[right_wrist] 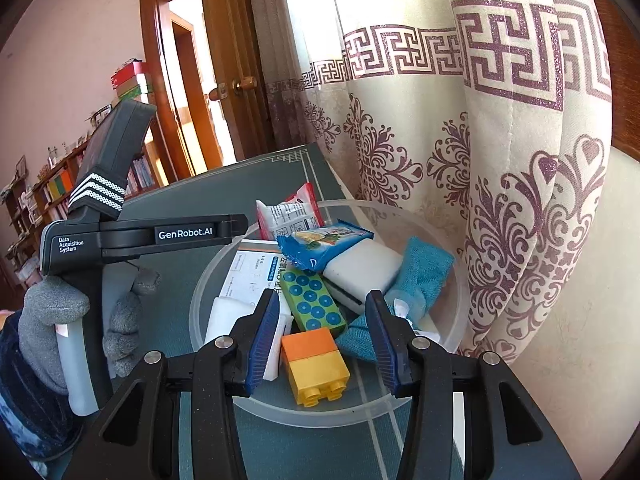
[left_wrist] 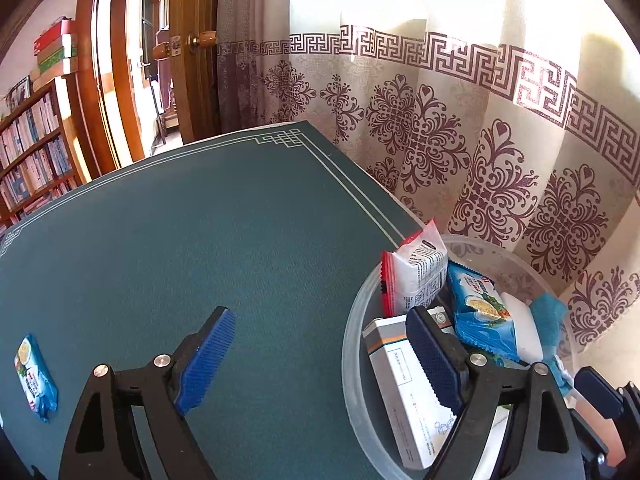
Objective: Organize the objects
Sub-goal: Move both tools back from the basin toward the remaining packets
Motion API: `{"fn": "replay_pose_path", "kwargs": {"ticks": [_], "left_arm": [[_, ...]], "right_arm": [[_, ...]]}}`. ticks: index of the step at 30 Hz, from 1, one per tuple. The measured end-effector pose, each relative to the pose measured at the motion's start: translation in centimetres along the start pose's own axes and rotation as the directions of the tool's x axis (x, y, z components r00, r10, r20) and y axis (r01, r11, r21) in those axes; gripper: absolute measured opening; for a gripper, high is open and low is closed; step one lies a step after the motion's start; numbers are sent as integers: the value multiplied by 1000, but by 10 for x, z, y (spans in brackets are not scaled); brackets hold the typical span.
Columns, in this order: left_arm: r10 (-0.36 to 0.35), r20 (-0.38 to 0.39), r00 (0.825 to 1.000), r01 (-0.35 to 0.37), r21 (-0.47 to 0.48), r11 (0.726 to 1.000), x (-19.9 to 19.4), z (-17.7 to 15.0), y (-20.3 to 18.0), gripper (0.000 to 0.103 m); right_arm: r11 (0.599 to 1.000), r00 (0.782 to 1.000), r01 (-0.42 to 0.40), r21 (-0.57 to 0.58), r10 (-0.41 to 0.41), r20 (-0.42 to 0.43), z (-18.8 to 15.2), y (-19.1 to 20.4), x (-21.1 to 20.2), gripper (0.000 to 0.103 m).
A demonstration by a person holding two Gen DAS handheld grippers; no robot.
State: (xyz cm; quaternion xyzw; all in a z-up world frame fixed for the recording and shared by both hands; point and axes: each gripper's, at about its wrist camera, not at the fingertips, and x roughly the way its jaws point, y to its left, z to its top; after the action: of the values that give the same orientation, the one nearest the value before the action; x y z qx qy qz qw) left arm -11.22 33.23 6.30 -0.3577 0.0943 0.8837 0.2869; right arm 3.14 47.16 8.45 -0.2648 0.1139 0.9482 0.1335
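A translucent bowl [left_wrist: 349, 344] [right_wrist: 304, 414] stands at the green mat's right edge. It holds a red-white packet [right_wrist: 288, 216], a blue cracker packet [right_wrist: 324, 246], a white box [left_wrist: 404, 392], a white block [right_wrist: 364, 276], a teal cloth [right_wrist: 424, 268] and a green dotted brick [right_wrist: 312, 304]. An orange-yellow brick [right_wrist: 316, 364] lies in the bowl between the fingers of my right gripper [right_wrist: 324, 340], with gaps to both pads. My left gripper [left_wrist: 320, 356] is wide open and empty over the mat, its right finger above the bowl. Another blue packet [left_wrist: 36, 376] lies far left.
A patterned curtain [left_wrist: 460, 140] hangs close behind the bowl and the table's right edge. A wooden door [left_wrist: 192, 48] and a bookshelf [left_wrist: 32, 152] stand beyond the far edge. A gloved hand [right_wrist: 44, 328] holds the left gripper's handle beside the bowl.
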Motion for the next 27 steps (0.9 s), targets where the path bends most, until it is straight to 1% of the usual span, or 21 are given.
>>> {"fn": "replay_pose_path", "kwargs": {"ticks": [2, 4, 12, 16, 19, 21, 27], "left_arm": [[24, 17, 1000, -24, -6, 1000, -9, -5, 8, 96], [48, 27, 998, -47, -20, 999, -16, -10, 17, 99], [140, 19, 990, -138, -79, 987, -40, -31, 57, 102], [203, 26, 979, -199, -105, 974, -54, -39, 77, 103], [261, 23, 965, -257, -114, 960, -63, -45, 92, 103], [297, 7, 955, -294, -122, 948, -68, -50, 102, 103], [337, -21, 941, -335, -167, 927, -81, -67, 132, 103]], "right_arm": [[1000, 1000, -3, -9, 3, 3, 0, 4, -2, 47], [1000, 1000, -9, -16, 9, 3, -1, 8, -3, 51], [998, 999, -46, -52, 45, -10, -6, 33, -6, 52], [995, 997, -76, -69, 75, -18, -7, 49, -6, 52], [992, 995, -98, -81, 96, -25, -8, 61, -6, 52], [989, 993, -115, -89, 113, -34, -8, 69, -4, 53], [977, 984, -172, -126, 165, -67, -13, 96, 3, 56]]}}
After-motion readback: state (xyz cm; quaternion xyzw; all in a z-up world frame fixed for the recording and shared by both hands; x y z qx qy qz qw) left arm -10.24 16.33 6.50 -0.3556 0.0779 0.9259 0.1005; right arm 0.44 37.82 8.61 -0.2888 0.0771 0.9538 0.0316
